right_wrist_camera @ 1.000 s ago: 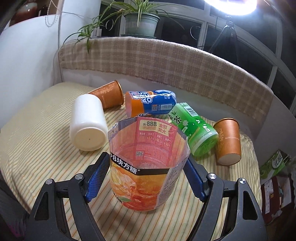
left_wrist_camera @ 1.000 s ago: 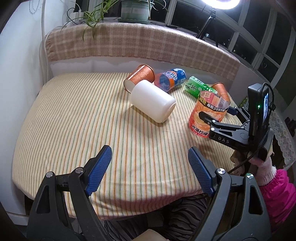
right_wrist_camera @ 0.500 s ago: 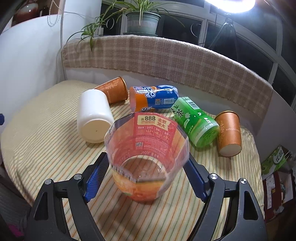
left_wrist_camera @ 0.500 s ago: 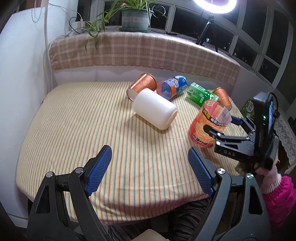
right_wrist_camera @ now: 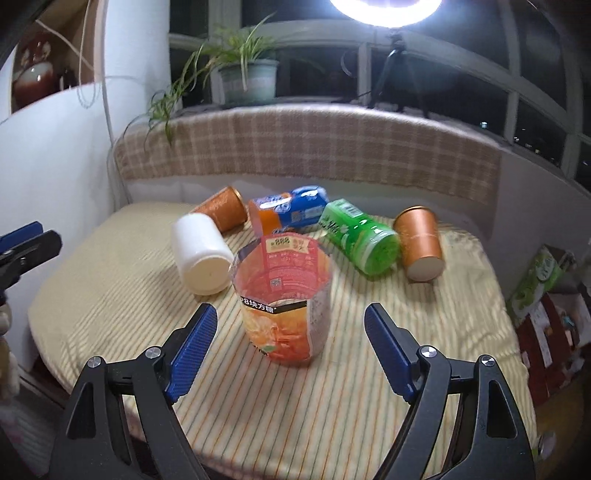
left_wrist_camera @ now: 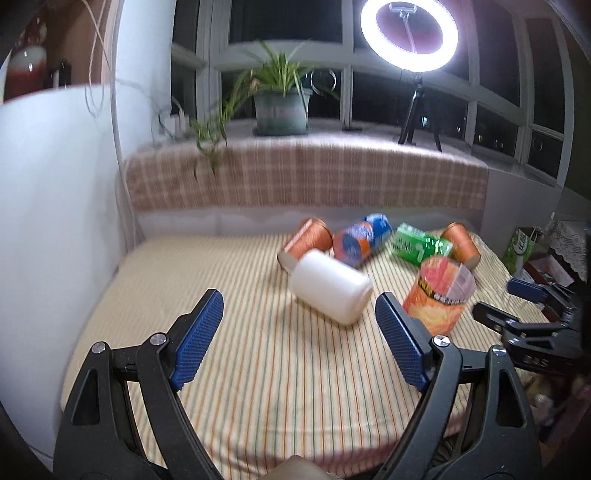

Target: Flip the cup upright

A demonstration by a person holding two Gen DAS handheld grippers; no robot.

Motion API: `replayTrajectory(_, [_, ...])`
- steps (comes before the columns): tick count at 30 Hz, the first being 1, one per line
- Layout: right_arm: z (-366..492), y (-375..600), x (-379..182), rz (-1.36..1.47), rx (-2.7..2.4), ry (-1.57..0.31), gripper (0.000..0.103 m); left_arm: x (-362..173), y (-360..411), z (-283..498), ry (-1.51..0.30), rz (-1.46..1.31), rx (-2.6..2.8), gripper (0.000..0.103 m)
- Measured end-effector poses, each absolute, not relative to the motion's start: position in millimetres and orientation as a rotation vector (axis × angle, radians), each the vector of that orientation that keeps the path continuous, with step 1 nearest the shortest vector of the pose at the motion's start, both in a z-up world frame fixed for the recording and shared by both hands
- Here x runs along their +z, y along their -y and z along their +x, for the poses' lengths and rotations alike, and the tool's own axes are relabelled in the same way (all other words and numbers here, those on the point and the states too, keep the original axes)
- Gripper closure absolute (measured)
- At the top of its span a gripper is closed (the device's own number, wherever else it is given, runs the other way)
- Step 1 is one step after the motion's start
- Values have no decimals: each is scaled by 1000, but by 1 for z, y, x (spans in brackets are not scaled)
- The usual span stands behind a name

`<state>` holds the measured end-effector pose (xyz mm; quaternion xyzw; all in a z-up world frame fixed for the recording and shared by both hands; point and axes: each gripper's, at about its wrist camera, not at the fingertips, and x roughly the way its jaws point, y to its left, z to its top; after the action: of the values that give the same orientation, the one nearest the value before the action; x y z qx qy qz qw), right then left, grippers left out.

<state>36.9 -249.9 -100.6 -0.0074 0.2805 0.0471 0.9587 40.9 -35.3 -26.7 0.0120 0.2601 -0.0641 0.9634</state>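
Note:
An orange printed cup (right_wrist_camera: 284, 299) stands upright on the striped table, its open mouth up; it also shows in the left wrist view (left_wrist_camera: 437, 295). My right gripper (right_wrist_camera: 286, 350) is open, its blue pads apart from the cup and a little nearer the camera. My left gripper (left_wrist_camera: 299, 339) is open and empty over the table's near side. A white cup (left_wrist_camera: 330, 291) lies on its side in front of it, also in the right wrist view (right_wrist_camera: 201, 254). The right gripper shows at the right edge of the left wrist view (left_wrist_camera: 517, 302).
At the back lie a brown paper cup (right_wrist_camera: 223, 212), a blue-orange cup (right_wrist_camera: 290, 212), a green cup (right_wrist_camera: 358, 236) and another brown cup (right_wrist_camera: 421, 243). A checked ledge with a plant pot (left_wrist_camera: 280, 110) and a ring light (left_wrist_camera: 408, 35) stand behind. A white wall is left.
My right gripper let go of the orange cup and drew back; the cup now stands alone. My left gripper rose and tilted up, empty.

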Motion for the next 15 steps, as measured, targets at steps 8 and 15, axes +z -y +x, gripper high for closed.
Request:
replayTrajectory(8, [-7, 253, -70, 33, -10, -422, 21, -11, 31, 26, -411, 16, -105, 15])
replayTrajectory(15, [-33, 248, -53, 8, -81, -288, 21, -2, 27, 9, -334, 22, -80, 12])
